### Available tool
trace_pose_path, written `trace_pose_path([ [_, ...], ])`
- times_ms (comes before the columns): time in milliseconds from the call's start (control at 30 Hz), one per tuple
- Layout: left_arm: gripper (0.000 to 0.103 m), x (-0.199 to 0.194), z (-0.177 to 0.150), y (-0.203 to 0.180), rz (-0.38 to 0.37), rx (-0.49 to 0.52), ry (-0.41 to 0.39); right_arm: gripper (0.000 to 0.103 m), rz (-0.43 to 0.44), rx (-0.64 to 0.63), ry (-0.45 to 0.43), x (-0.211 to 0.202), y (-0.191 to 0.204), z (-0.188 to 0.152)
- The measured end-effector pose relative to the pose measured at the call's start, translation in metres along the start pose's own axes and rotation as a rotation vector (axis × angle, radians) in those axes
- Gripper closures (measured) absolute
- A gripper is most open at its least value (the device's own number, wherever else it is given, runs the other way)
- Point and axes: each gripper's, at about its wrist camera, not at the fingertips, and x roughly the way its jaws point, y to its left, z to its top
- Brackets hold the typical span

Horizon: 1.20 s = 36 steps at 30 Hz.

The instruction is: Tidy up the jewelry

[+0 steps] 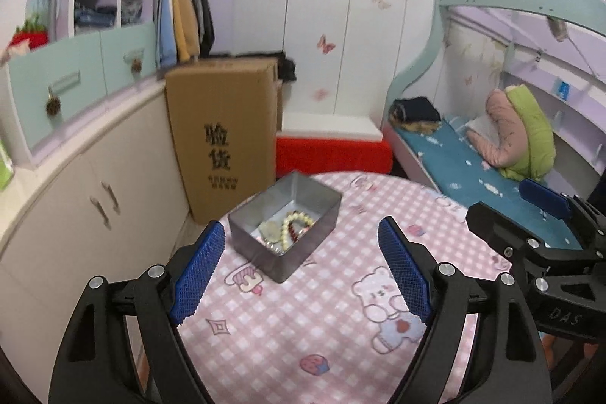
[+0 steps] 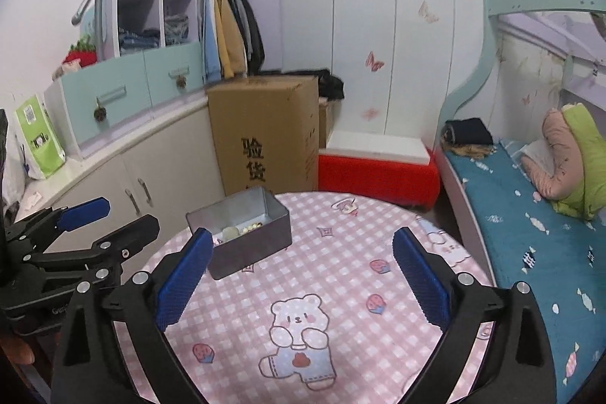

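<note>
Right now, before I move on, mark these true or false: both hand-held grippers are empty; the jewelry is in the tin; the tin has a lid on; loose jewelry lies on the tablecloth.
1. Left hand-held gripper and right hand-held gripper are empty: true, both open.
2. The jewelry is in the tin: true.
3. The tin has a lid on: false, it is open-topped.
4. Loose jewelry lies on the tablecloth: false, none visible.

Ahead of the left tool (image 1: 301, 271), whose pads were blue on black arms, a grey metal box (image 1: 285, 231) held cream and dark red beads (image 1: 297, 228). The surface (image 1: 303, 328) under it wore pink-and-white check with cartoon bears.
</note>
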Motion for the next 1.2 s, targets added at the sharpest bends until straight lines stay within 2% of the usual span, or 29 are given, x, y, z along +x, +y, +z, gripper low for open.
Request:
trace_pose_path([
  [167,0.018,-0.042,0.007,-0.018,0.008,0.036,-0.109,0.009,-0.016,0.000,-0.070,-0.038,-0.005,0.003],
  [633,0.018,-0.125,0.013,-0.041,0.013,0.053,-0.352,0.006,-0.103,-0.031,-0.275,-0.125,-0.003,0.008],
  [867,0.014,-0.137,0.012,-0.034,0.004,0.028,-0.397,0.006,-0.116,-0.031,-0.317,-0.140,-0.002,0.007],
  [1200,0.014,-0.133,0.012,-0.034,0.010,0.041,-0.397,0.006,-0.124,-0.025,-0.313,-0.137,-0.004,0.004],
])
